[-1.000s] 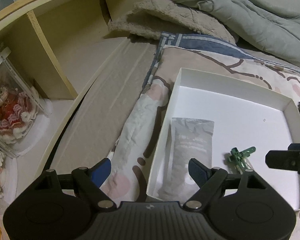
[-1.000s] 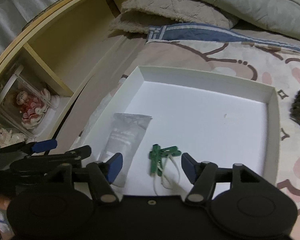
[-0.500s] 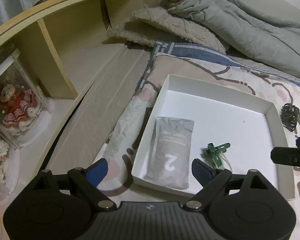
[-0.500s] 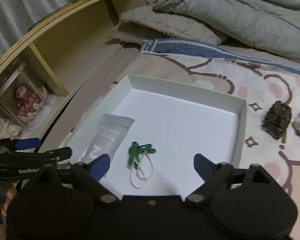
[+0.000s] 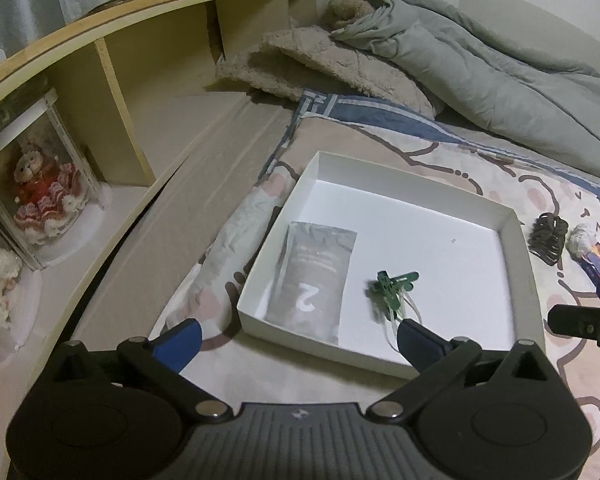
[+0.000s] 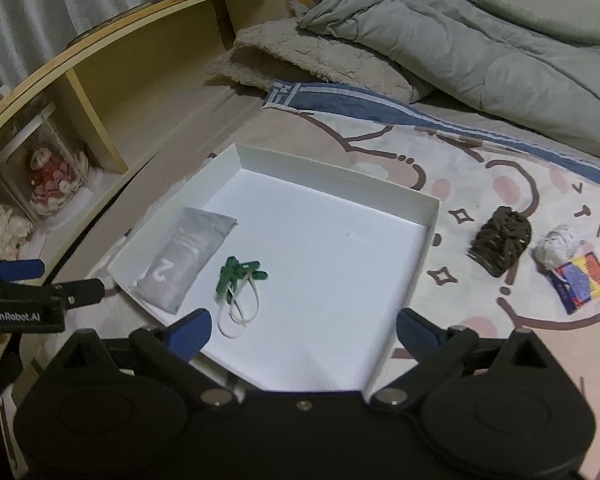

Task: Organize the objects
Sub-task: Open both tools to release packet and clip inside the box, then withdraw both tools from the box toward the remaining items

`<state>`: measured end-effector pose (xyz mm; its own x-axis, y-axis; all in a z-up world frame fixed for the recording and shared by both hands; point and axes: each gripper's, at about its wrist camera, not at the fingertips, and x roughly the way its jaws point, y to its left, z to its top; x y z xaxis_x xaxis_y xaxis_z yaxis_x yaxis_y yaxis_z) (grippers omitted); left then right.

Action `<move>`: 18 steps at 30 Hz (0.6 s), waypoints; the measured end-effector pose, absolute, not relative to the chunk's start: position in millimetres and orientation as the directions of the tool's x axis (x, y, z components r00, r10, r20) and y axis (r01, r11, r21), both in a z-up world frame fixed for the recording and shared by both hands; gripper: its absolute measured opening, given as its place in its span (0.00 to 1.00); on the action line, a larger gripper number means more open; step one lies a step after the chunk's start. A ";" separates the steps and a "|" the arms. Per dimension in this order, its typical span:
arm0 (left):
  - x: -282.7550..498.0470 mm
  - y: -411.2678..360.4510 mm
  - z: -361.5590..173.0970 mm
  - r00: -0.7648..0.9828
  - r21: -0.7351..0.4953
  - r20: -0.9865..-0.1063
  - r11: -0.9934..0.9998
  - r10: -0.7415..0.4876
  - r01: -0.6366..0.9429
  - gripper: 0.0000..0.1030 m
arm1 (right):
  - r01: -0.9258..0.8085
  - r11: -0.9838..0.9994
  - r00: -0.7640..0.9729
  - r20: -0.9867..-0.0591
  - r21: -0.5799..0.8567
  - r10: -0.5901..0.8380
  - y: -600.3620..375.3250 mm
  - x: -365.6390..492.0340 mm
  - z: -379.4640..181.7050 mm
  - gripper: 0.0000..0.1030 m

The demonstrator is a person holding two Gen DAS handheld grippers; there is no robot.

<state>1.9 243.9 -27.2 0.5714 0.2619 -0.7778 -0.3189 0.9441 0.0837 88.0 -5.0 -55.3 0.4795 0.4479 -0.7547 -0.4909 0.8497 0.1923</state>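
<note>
Bedding fills both views: a patterned sheet (image 5: 440, 160) covers the bed, with a grey duvet (image 5: 500, 80) and a fuzzy blanket (image 5: 332, 64) bunched at its far end and a wooden shelf (image 5: 112, 80) along the left side, where a doll (image 5: 40, 196) sits in a clear case.

On the sheet lies a shallow white box (image 5: 516, 240), open at the top. Inside it, against the left wall, a grey pouch (image 5: 314, 276) lies flat with a "2" on its near end. Just right of the pouch, apart from it, is a green clip (image 5: 392, 286) with a loop of pale cord (image 6: 238, 312) trailing toward the near edge.

The left gripper (image 5: 296, 340) hangs over the near left corner of the box, jaws spread wide and empty after opening further just now; the pouch lies beyond the gap between its fingers, the clip just beyond its right finger. The right gripper (image 6: 302, 332) is over the near edge of the box, jaws likewise wide, just opened, holding nothing; the clip and cord lie ahead of its left finger.

Right of the box, on the sheet, rest a dark hair claw (image 6: 500, 244), a white bundle (image 6: 558, 246) and a colourful packet (image 6: 582, 280), all well apart from both grippers.
</note>
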 end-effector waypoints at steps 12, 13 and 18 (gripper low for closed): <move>-23.2 219.1 -19.8 0.603 0.036 -0.769 0.956 0.211 -0.290 1.00 | -0.497 0.854 0.509 -0.745 0.154 0.431 -32.0 71.1 -53.3 1.00; -24.0 217.2 -18.8 0.606 0.036 -0.767 0.957 0.210 -0.287 1.00 | -0.494 0.856 0.517 -0.740 0.151 0.430 -33.9 70.0 -53.6 1.00; -25.9 209.5 -16.5 0.610 0.049 -0.761 0.958 0.219 -0.282 1.00 | -0.495 0.857 0.530 -0.731 0.146 0.430 -41.7 68.2 -55.8 1.00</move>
